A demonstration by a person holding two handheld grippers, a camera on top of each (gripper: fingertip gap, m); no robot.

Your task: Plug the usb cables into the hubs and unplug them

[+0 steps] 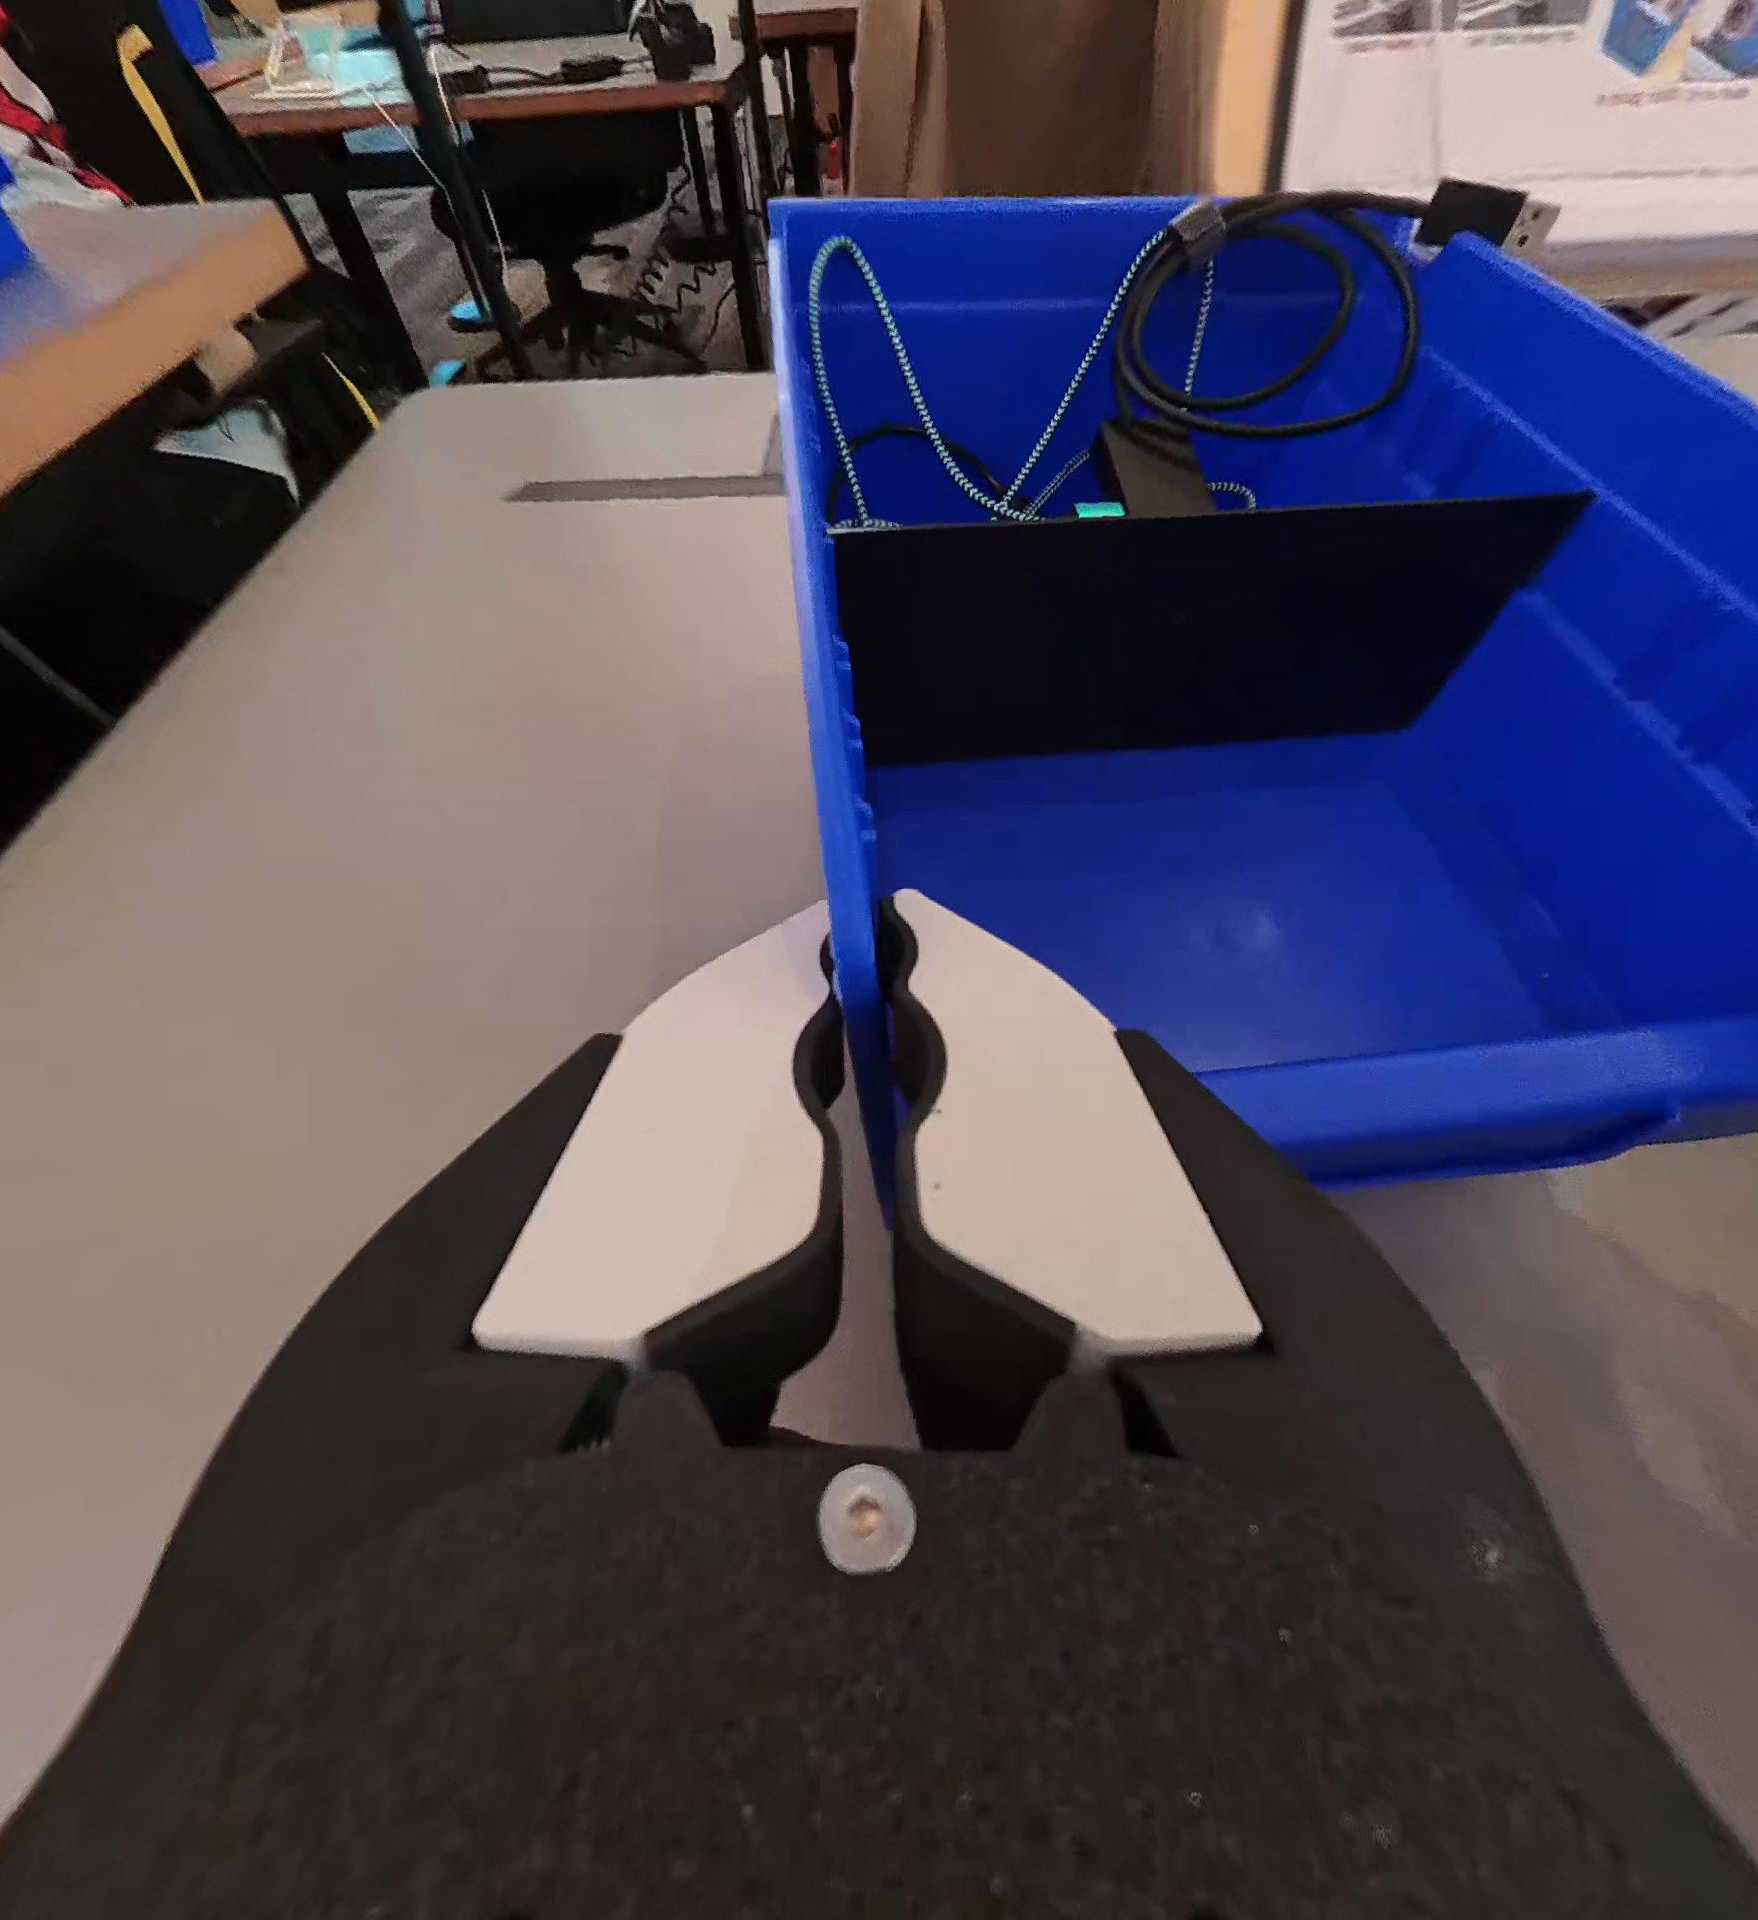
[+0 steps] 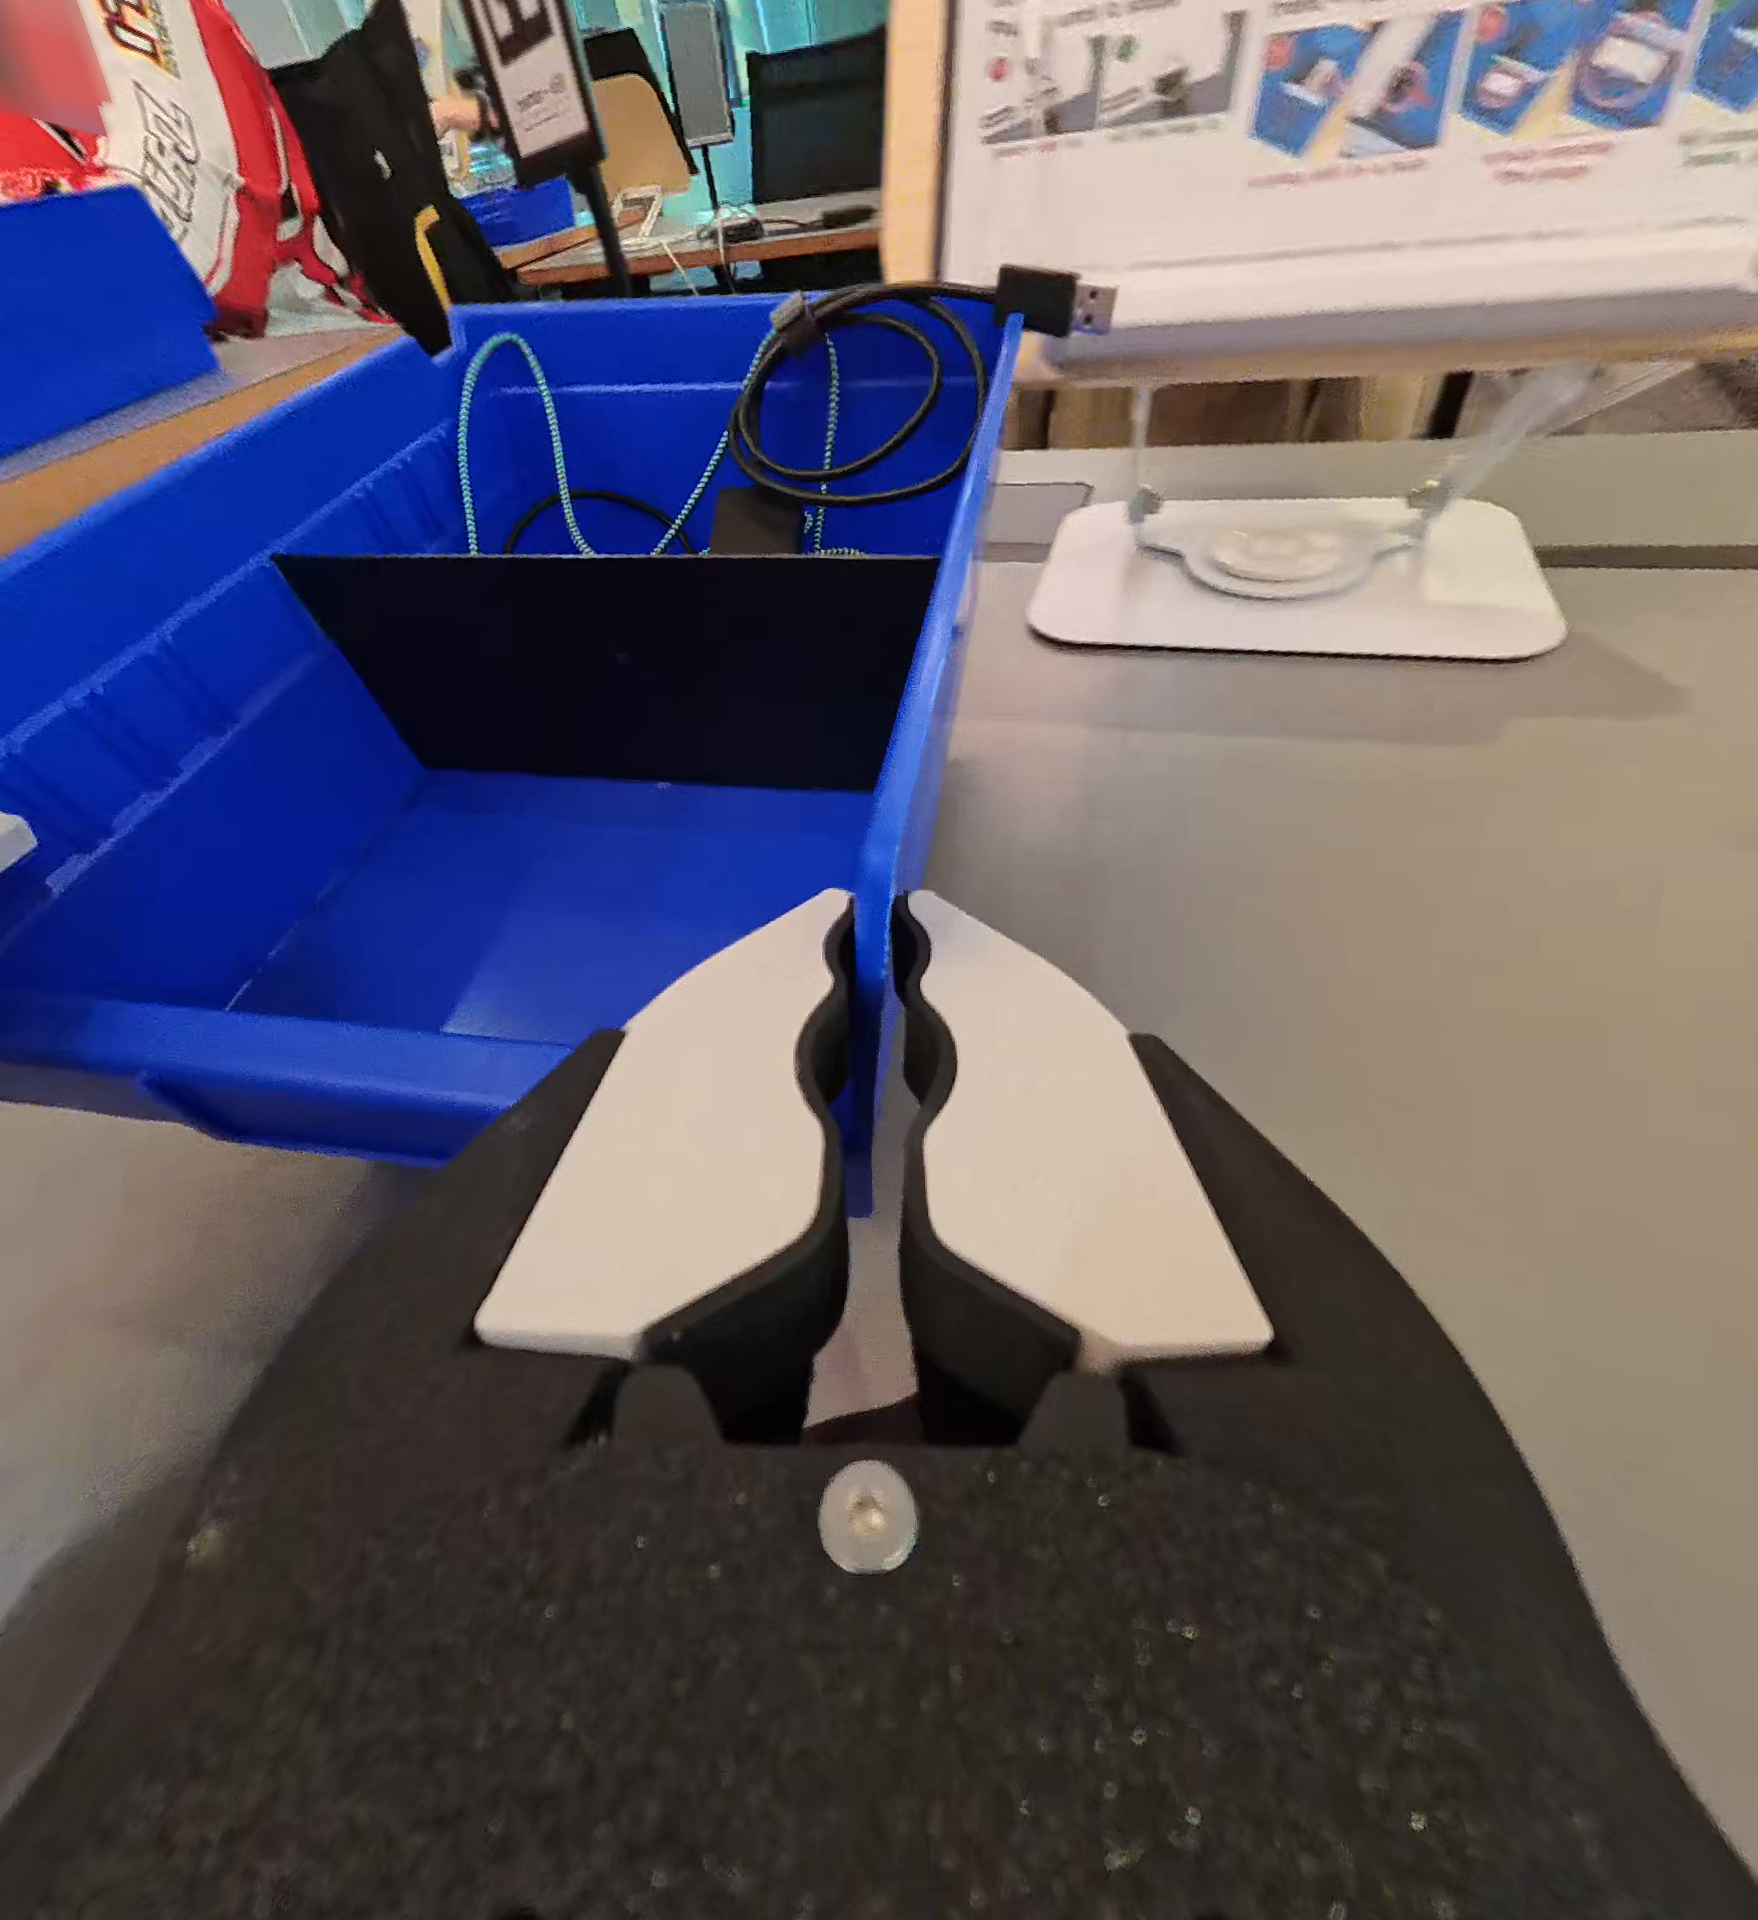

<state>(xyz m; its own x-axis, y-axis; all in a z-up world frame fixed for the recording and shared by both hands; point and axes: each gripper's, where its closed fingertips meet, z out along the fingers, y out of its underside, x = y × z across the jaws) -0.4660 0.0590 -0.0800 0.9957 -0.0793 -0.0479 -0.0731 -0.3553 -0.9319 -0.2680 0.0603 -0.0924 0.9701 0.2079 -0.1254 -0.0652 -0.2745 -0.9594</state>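
On the grey table (image 1: 439,831), both grippers' fingers (image 1: 740,1091) (image 2: 1041,1101) pinch the blue bin's (image 1: 1374,935) side walls.

near compartment (image 2: 501,935) free | black divider (image 2: 605,665) blocks cables (image 2: 854,416) behind

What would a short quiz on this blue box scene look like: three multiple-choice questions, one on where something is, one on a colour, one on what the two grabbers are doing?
1. Where do the cables lie in the blue box?
A. in the far section, behind the divider
B. in the near section
C. on the table

2. What colour is the divider?
A. white
B. black
C. red

3. What are the two grippers doing?
A. both hang wide open in the air
B. both are shut on the box's side walls
C. each holds a cable

Answers: 1 A, the cables sit beyond the divider and the near section is empty. 2 B, it is a dark panel. 3 B, the left gripper pinches one wall and the right gripper the opposite one.
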